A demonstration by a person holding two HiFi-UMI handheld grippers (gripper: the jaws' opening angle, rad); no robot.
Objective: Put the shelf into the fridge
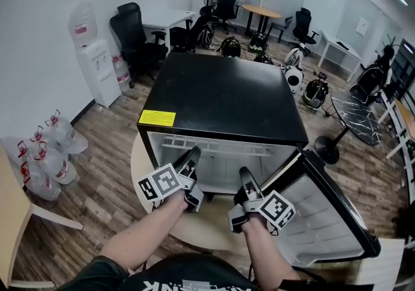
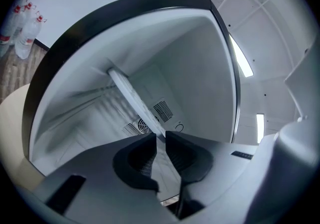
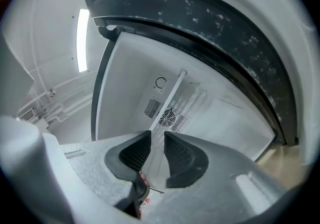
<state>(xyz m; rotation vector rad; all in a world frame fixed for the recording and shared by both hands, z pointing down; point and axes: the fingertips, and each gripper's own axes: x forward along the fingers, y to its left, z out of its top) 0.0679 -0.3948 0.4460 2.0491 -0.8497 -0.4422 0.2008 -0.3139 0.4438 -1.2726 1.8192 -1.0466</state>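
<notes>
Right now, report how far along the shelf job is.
Done: the fridge has its door open. In hand: left gripper and right gripper are both shut on the shelf, which already reaches toward the vented back wall. Left: seat it flat, which I cannot confirm yet, then release.

one fridge [image 1: 220,98], one shelf [image 2: 131,99]

A round pale table [image 1: 137,170] carries the black fridge [image 1: 220,98] (door [image 1: 331,215] open), with water bottles [image 1: 55,147] on the wooden floor [image 1: 107,183].
</notes>
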